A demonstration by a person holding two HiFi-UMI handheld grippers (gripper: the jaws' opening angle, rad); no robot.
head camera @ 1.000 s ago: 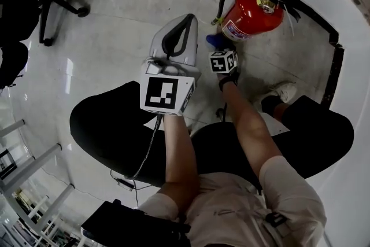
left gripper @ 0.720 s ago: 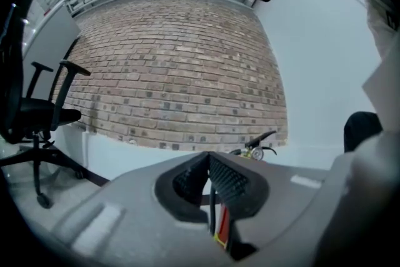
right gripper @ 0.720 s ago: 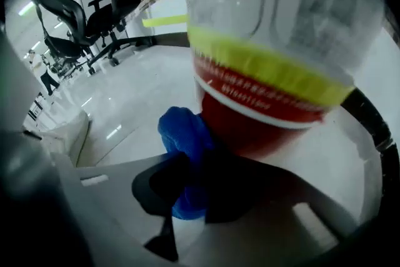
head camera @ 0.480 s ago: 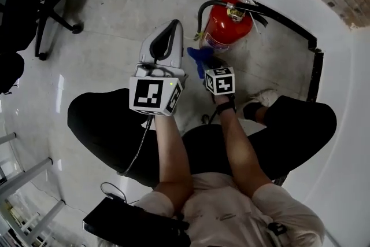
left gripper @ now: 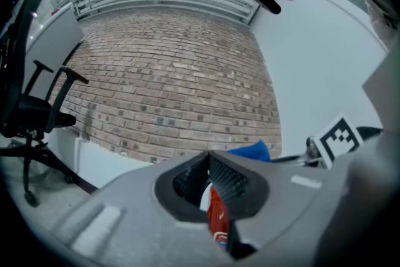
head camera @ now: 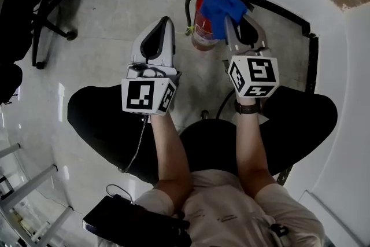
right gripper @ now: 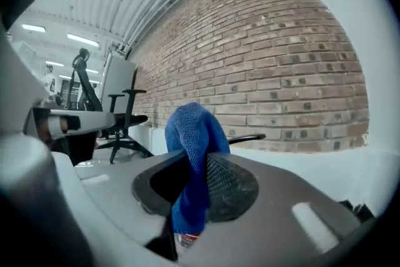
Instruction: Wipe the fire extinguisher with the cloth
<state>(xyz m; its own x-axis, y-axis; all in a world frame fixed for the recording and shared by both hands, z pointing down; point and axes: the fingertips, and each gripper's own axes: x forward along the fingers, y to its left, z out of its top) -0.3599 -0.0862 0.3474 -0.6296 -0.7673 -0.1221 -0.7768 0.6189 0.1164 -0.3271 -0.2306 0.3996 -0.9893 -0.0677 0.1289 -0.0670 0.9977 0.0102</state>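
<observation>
right claw [head camera: 238,19] clenched on blue cloth [head camera: 221,7], cloth laid over top of fire extinguisher [head camera: 202,32]. extinguisher stood upright on floor [head camera: 104,14], body below right claw, nearer. left claw [head camera: 163,25] closed, empty, just beside.

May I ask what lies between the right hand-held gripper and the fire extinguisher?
The blue cloth, shut in the right hand-held gripper, drapes the fire extinguisher: head view.

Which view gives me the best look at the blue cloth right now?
The right gripper view: the blue cloth fills its centre, pinched in the right gripper. The head view shows it smaller, at the top of the fire extinguisher. The left gripper view catches only a blue corner.
</observation>
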